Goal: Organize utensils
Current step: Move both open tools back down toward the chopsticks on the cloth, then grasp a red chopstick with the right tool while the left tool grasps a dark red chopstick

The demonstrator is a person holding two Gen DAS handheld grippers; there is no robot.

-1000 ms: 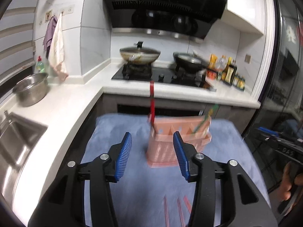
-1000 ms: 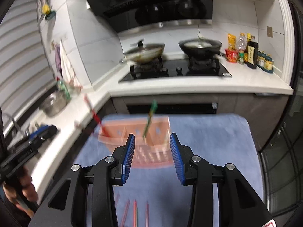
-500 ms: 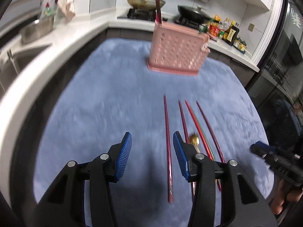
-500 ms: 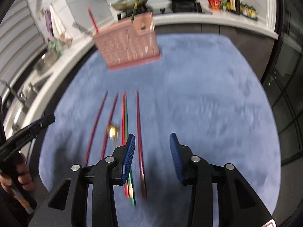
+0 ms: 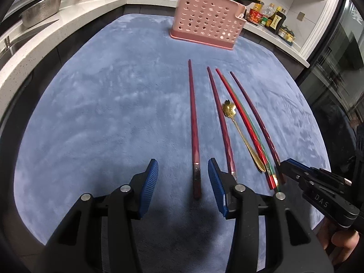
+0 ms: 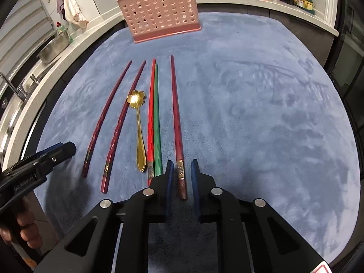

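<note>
Several chopsticks and a gold spoon (image 6: 136,97) lie side by side on a blue mat (image 6: 261,113), in front of a pink perforated holder (image 6: 159,16) with a few utensils standing in it. My left gripper (image 5: 183,166) is open, low over the near end of the leftmost dark red chopstick (image 5: 193,125), which lies between the pads untouched. My right gripper (image 6: 182,166) is closing around the gold-banded end of the rightmost dark red chopstick (image 6: 177,113); a thin gap still shows on each side. A red (image 6: 151,113) and a green chopstick (image 6: 156,113) lie just left of it.
A white counter wraps around the mat, with a steel bowl (image 5: 41,13) and a sink on the left. Sauce bottles (image 5: 268,16) and a stove with pans stand behind the holder (image 5: 204,22). A hand holds each gripper at the frame edges.
Both grippers dropped from facing the holder down to the near ends of the chopsticks on the mat. The right gripper's jaws have narrowed around one chopstick; the left jaws kept their width.
</note>
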